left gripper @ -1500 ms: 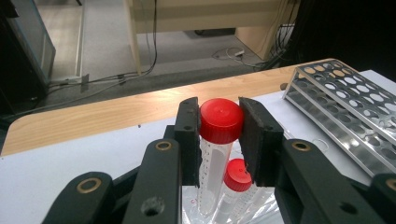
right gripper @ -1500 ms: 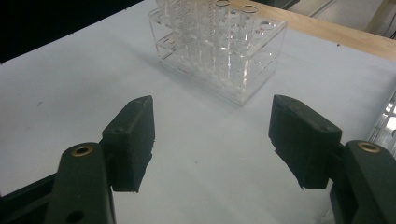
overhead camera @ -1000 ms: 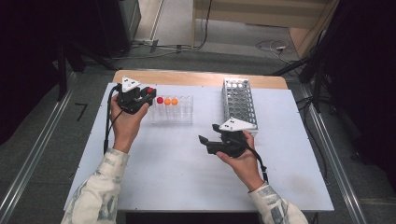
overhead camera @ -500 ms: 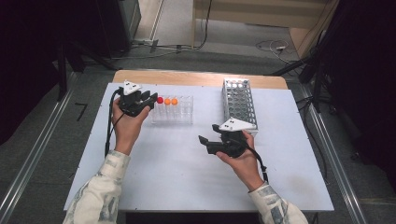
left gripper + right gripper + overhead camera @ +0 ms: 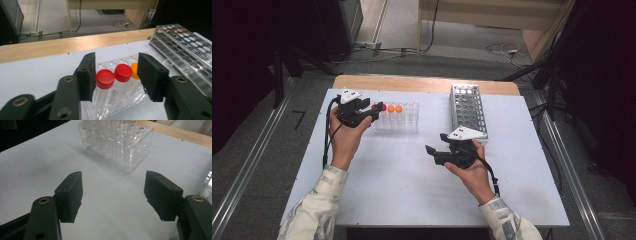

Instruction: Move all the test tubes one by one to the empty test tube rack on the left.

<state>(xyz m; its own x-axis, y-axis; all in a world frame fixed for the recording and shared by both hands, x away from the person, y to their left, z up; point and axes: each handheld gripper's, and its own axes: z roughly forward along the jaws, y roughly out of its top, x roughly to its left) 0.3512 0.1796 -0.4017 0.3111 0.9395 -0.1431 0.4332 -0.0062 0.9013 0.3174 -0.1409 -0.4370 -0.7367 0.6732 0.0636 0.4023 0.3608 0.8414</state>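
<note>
A clear tube rack (image 5: pixel 404 123) stands on the white table at centre-left. Its left end holds two red-capped tubes (image 5: pixel 105 79) and an orange-capped one (image 5: pixel 135 70). My left gripper (image 5: pixel 375 107) is at that end. Its jaws have just been opening and now stand apart on either side of the red caps (image 5: pixel 123 72), not pressing on them. My right gripper (image 5: pixel 435 144) hovers over the table's middle, pointing left, open with nothing between its pads (image 5: pixel 71 195). It looks toward the clear rack (image 5: pixel 120 142).
A grey metal test-tube rack (image 5: pixel 467 105) with several empty holes stands at the back right, seen also as the metal rack (image 5: pixel 185 42) past the left jaws. A wooden strip (image 5: pixel 412 82) runs along the table's far edge. Bare white tabletop (image 5: pixel 402 180) lies in front.
The left gripper's jaws have spread apart at the clear rack's left end, leaving a red-capped tube standing there. The right hand has stayed where it was.
</note>
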